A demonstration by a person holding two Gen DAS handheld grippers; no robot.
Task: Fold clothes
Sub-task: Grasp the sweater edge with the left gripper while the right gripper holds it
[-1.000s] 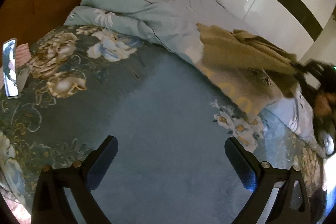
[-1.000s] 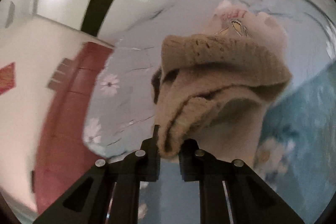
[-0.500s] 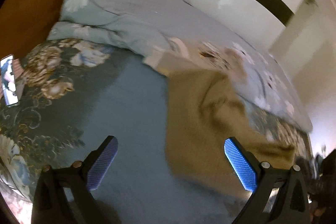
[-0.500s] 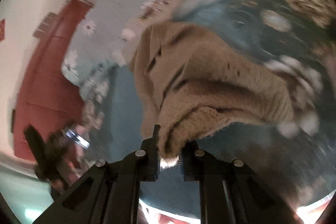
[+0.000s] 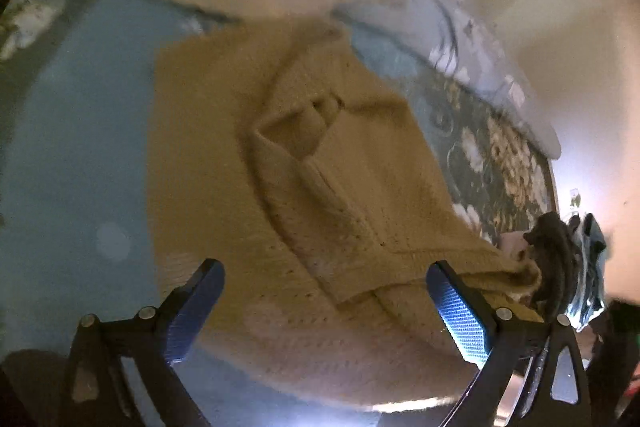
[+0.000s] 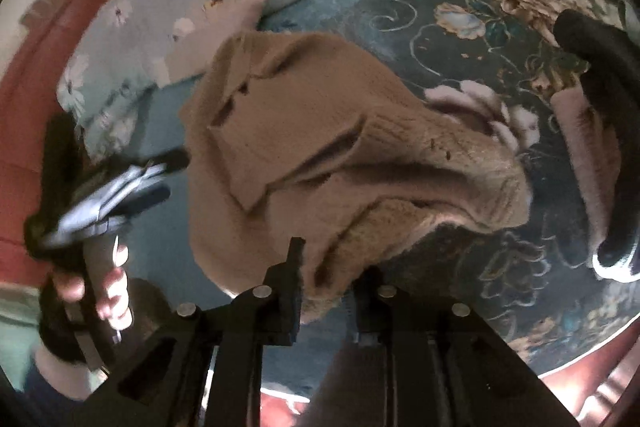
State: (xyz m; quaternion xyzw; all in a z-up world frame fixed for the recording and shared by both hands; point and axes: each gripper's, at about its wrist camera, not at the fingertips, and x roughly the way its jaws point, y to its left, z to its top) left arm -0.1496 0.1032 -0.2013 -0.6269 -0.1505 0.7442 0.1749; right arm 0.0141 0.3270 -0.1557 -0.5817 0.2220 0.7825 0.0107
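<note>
Now, sweater (image 5: pixel 304 163): lies lengthwise away from both tools.
Right gripper (image 6: pixel 328 291): nearer, jaws just easing, hem between.
Left gripper (image 5: pixel 324 311): wide, empty, above.

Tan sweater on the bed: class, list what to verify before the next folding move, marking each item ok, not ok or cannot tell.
1. Tan sweater lies on the bedspread: ok.
2. Sweater spread flat: not ok, folds bunch across its middle.
3. Left tongs open and empty above the sweater: ok.
4. Right tongs have just been opening, with the hem between them; whether they grip it: cannot tell.
5. Dark item lies apart from the sweater: ok.
</note>
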